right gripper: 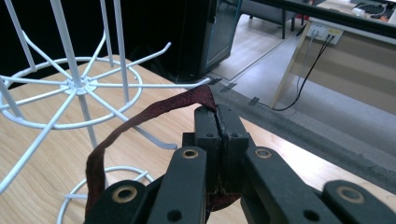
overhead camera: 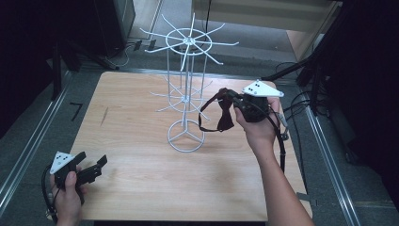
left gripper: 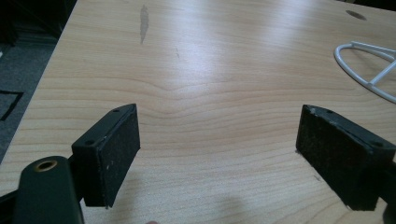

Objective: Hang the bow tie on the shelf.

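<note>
Lifting a bow tie (overhead camera: 225,117), right claw (overhead camera: 234,104) (clamped).

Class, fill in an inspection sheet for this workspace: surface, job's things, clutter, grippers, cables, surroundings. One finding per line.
Surface: wooden table, light grain, a dark smudge near its left side.
Job's things: white wire rack upright mid-table; dark bow tie with its strap looped, hanging beside the rack.
Clutter: nothing seen.
Grippers: right gripper shut on the bow tie's strap, raised near the rack; left gripper open, low at the table's near left corner.
Cables: one trails from each gripper; others lie on the floor at right.
Surroundings: grey floor, metal rails along both sides, dark equipment behind.
</note>
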`<state>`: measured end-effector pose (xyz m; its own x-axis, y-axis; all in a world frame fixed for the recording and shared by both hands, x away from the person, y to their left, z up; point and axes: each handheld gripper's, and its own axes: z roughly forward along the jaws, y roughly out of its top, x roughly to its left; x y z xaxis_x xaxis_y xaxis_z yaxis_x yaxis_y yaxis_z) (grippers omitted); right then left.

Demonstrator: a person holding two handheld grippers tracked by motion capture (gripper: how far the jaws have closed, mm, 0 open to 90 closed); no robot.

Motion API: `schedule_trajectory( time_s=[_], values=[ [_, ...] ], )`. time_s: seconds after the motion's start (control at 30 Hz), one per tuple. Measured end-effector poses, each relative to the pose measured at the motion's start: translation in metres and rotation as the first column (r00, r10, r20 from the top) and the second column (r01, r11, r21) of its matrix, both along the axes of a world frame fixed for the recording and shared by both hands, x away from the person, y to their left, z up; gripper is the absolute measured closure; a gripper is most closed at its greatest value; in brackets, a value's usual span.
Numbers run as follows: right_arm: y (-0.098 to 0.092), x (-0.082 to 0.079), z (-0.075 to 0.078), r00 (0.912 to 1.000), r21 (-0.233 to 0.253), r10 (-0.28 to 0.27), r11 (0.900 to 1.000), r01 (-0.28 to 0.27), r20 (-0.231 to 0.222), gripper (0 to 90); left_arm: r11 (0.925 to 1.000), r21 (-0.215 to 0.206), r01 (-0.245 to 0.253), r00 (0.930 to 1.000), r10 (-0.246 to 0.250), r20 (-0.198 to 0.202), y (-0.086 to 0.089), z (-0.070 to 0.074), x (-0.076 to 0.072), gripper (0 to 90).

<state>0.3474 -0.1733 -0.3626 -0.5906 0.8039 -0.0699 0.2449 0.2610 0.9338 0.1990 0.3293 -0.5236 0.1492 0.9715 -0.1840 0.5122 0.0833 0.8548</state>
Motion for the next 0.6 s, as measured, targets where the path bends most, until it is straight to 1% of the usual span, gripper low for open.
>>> schedule_trajectory(
  time_s=[0.3,0.6],
  values=[
    [0.009,0.009,-0.006,0.9994,-0.018,-0.001,1.000,0.001,-0.034,89.7,1.0000,-0.001,0.001,1.0000,-0.001,0.000,0.000,0.000,0.000,14.5],
    [0.020,0.014,-0.011,0.9988,-0.035,0.001,0.999,-0.003,-0.048,89.5,1.0000,-0.001,0.002,1.0000,-0.002,-0.001,0.000,0.000,0.000,14.5]
  ],
)
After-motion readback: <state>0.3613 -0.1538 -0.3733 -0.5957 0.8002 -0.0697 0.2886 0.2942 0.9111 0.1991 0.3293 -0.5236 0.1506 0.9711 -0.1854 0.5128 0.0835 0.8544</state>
